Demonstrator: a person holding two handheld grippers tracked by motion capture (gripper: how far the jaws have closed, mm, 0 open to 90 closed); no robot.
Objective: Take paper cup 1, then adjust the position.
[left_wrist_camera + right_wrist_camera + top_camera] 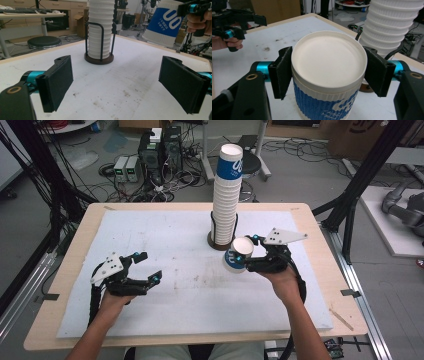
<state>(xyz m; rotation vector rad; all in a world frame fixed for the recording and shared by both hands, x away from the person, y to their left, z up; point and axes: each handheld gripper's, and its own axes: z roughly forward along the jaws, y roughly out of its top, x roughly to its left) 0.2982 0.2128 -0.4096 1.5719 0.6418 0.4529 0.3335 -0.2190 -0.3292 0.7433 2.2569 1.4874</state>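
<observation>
My right gripper (328, 75) holds the paper cup (329, 75) upside down, near the cup stack (226, 200) at the far middle of the bench (65, 270). It is light and crushable; I grip gently near the stiff bottom. My left gripper (147, 268) is wide open.

- Even, bright indoor light falls from overhead; shadows on the white table cover (165, 240) are faint.
- The high view is soft and low in detail.
- Both gripper views bend straight lines near their edges, and their far backgrounds blur slightly.
</observation>
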